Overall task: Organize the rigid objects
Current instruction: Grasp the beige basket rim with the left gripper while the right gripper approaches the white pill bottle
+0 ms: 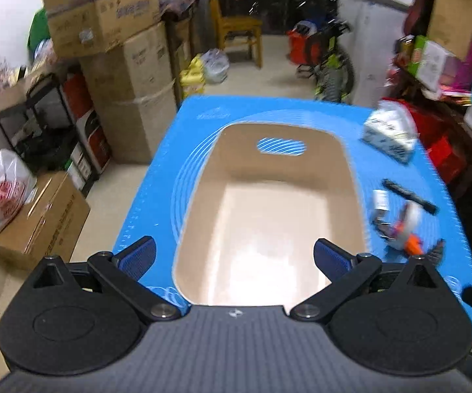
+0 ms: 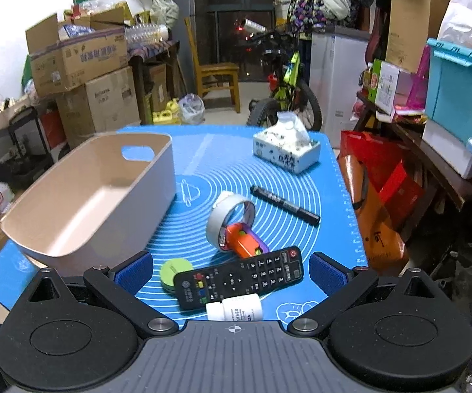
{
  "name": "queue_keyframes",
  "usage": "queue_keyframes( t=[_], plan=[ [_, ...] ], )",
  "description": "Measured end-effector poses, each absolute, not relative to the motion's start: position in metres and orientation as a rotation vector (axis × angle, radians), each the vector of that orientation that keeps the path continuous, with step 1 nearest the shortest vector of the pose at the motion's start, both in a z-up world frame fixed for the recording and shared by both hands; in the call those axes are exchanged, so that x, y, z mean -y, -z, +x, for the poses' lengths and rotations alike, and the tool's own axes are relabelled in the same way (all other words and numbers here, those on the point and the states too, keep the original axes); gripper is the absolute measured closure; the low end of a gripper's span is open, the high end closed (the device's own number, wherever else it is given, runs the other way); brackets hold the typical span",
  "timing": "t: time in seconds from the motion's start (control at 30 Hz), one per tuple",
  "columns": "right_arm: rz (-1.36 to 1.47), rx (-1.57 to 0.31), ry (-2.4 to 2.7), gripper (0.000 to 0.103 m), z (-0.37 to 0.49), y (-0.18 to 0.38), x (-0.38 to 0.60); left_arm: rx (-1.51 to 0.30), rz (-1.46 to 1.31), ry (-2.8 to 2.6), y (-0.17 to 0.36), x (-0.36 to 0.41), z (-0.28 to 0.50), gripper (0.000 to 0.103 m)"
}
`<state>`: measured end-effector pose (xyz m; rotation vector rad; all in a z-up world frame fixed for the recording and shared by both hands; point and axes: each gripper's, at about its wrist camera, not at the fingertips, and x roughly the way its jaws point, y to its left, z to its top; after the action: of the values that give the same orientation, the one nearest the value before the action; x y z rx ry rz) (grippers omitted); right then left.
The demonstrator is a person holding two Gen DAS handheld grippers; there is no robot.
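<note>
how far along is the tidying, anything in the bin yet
Nothing looks done: the beige bin is empty. Nothing is in hand either; the left gripper and right gripper are both open. Still left on the blue mat: remote, tape roll, marker, orange toy, green disc, white bottle.

bin (image 2: 111,196) interior free, remote (image 2: 239,276), tape roll (image 2: 227,216) crowding mat's (image 2: 317,170) near side
</note>
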<state>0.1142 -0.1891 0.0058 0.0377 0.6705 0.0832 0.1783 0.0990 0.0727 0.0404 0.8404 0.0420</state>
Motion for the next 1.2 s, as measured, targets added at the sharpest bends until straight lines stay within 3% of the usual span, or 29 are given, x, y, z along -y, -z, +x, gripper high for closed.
queue_keyframes(
  t=[0.1, 0.6, 0.67, 0.73, 0.97, 1.03, 1.2],
  plan=[
    [0.025, -0.719, -0.08, 0.002, 0.13, 0.011, 0.188, -0.897, 0.043, -0.065, -0.056, -0.112, 0.205, 0.017],
    [0.057, -0.968, -0.019, 0.006, 0.2, 0.081, 0.181, -1.062, 0.13, -0.09, 0.011, -0.137, 0.258, 0.02],
    [0.063, -0.991, -0.018, 0.006, 0.203, 0.085, 0.183, -1.075, 0.098, -0.075, 0.018, -0.141, 0.26, 0.028],
    [0.052, -1.022, -0.003, 0.007, 0.205, 0.089, 0.183, -1.1, 0.086, -0.062, 0.025, -0.141, 0.264, 0.042],
    [0.089, -1.104, 0.008, 0.012, 0.214, 0.103, 0.184, -1.117, 0.082, -0.086, 0.023, -0.144, 0.265, 0.064],
    [0.082, -1.117, 0.007, 0.013, 0.215, 0.104, 0.182, -1.119, 0.078, -0.109, 0.021, -0.142, 0.267, 0.079],
    [0.064, -1.13, -0.001, 0.015, 0.214, 0.105, 0.18, -1.128, 0.049, -0.096, 0.023, -0.143, 0.267, 0.083]
  ],
)
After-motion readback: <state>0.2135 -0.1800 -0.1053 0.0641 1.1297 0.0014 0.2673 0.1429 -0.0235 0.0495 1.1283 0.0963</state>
